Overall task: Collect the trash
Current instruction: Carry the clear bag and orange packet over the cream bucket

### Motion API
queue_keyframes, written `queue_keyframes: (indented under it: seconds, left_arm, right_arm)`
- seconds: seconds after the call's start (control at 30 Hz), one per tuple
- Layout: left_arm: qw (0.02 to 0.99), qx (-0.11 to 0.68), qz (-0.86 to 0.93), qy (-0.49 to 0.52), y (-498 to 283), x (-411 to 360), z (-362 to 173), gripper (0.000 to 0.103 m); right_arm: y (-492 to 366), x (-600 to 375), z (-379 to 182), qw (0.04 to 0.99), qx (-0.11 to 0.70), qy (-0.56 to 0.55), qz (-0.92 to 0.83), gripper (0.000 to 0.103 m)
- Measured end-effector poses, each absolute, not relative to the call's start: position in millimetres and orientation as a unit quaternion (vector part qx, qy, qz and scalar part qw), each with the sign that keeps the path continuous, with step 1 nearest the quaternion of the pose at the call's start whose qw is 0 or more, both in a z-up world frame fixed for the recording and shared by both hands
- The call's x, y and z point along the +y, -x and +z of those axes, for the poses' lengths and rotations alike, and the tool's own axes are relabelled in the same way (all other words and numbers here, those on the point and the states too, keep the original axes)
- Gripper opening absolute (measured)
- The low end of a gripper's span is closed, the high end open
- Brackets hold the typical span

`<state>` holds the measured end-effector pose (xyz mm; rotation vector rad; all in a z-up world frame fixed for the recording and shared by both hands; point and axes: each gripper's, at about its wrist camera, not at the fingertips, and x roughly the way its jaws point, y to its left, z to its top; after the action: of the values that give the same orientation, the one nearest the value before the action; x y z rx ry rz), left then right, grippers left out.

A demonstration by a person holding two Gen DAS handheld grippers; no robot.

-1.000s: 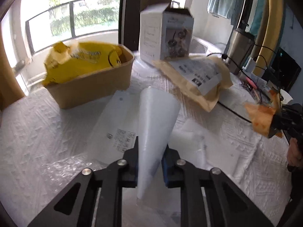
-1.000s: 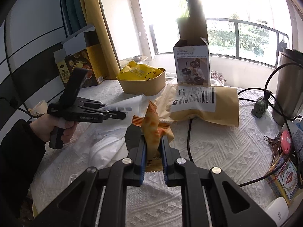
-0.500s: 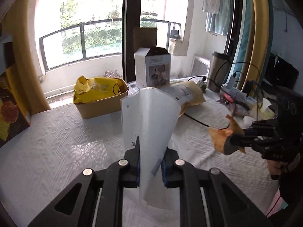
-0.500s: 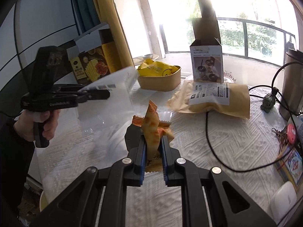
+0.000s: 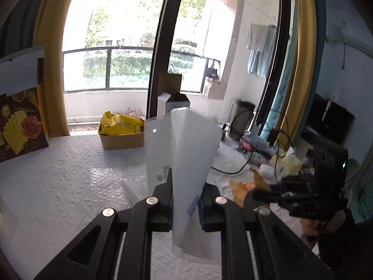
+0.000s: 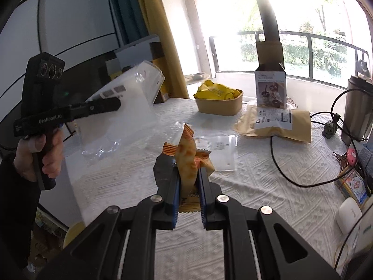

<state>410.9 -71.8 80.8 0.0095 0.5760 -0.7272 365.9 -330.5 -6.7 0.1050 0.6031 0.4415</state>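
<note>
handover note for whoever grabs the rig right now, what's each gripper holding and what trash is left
Left gripper: shut on the clear plastic bag, lifted off the table.
Right gripper: shut on the orange snack wrapper, also held above the table.
Done: two pieces picked up; neither binned, and no bin shows.
Left on the table: a flat clear plastic sheet, the brown mailer, the paper bowl with a yellow bag in it, and the open white box.

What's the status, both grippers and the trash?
Left gripper shut on clear plastic bag, lifted off the table. Right gripper shut on orange snack wrapper. Another clear plastic sleeve on the tablecloth. Nothing blocking.
</note>
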Motion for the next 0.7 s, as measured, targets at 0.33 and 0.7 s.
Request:
queue_keyframes:
  seconds: [0.33, 0.7]
  left_arm:
    - [0.904, 0.266, -0.334, 0.009, -345.0, -37.8, 85.0, 0.015]
    - [0.916, 0.255, -0.308, 0.048, -268.8, 10.5, 65.3, 0.015]
  right_arm:
    - [-314.7, -315.1, 5.3, 0.932, 0.284, -0.039, 0.223, 0.013]
    - [-268.2, -284.6, 4.5, 0.929, 0.277, -0.026, 0.245, 0.013]
